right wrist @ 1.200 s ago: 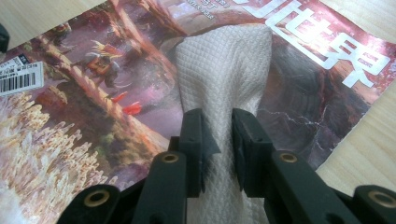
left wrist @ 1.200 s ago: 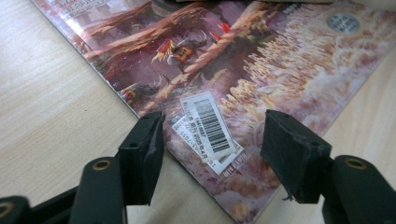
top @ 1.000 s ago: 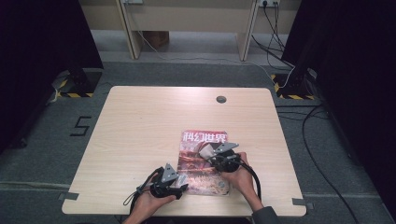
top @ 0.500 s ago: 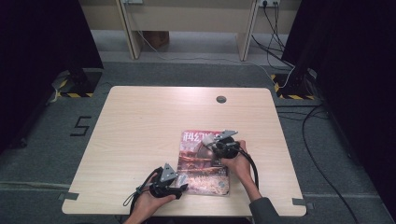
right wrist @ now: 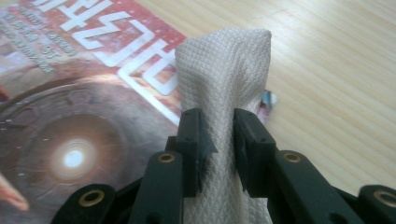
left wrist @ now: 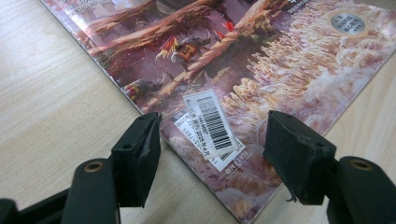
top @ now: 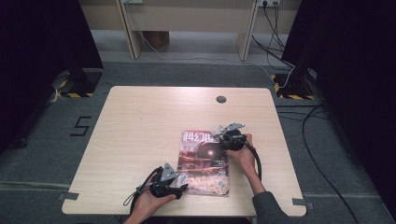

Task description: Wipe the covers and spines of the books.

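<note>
Cloth pinched in right tongs over magazine; left tongs, just widening, straddle its corner.

Table: the left half and the far strip lie bare, open to passage; one small round grommet sits flush near the far edge. Magazine: lies flat on the near right-centre. Left gripper at its near left corner and right gripper at its far right corner take up the room there.

Left gripper, right gripper: black bodies, grey three-cornered top plates, brass-ringed screw holes, square black jaw pads, trailing black cables. Grey sleeve on right forearm.
</note>
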A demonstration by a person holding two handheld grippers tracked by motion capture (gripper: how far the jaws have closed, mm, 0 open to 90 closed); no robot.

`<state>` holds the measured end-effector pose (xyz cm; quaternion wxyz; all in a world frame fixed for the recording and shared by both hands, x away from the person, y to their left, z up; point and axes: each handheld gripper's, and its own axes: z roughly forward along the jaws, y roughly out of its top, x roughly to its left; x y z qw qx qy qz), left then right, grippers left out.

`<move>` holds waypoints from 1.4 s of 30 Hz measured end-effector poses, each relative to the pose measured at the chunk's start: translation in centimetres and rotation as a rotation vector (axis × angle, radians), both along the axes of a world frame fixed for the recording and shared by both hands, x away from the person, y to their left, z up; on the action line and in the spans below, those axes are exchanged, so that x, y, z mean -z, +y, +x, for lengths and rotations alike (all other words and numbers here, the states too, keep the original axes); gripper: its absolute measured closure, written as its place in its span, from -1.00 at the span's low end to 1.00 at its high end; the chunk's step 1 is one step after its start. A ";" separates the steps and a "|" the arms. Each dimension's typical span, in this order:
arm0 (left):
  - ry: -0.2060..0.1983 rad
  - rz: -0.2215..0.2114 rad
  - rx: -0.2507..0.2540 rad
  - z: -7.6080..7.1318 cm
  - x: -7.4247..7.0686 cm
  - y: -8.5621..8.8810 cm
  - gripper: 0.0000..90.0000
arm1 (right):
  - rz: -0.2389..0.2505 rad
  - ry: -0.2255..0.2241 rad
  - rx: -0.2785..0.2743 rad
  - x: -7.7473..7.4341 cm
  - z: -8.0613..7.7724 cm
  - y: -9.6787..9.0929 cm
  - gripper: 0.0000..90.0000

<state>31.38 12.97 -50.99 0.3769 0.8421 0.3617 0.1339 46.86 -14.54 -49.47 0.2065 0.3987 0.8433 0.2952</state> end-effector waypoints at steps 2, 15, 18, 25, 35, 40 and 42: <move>-0.002 0.002 0.000 0.0 0.0 0.0 -0.24 | 0.000 -0.004 0.011 0.0 0.1 -0.2 0.62; -0.013 0.011 0.005 -0.1 0.0 -0.1 -0.24 | -0.020 -0.009 -0.065 0.0 -0.3 1.4 0.65; -0.017 0.012 0.006 -0.1 0.0 -0.1 -0.24 | -0.018 -0.029 -0.007 0.2 0.4 0.5 0.65; -0.015 0.012 0.009 0.0 0.0 0.0 -0.25 | -0.018 -0.035 0.036 0.2 1.2 -0.4 0.66; -0.011 0.008 0.009 0.1 0.0 0.0 -0.28 | -0.017 -0.033 -0.084 0.2 0.1 2.3 0.66; -0.001 0.000 0.007 0.2 0.1 0.1 -0.30 | -0.002 -0.038 -0.062 0.4 0.7 1.5 0.65; 0.000 -0.003 0.005 0.2 0.1 0.1 -0.31 | -0.019 -0.050 -0.019 0.4 1.2 0.6 0.64</move>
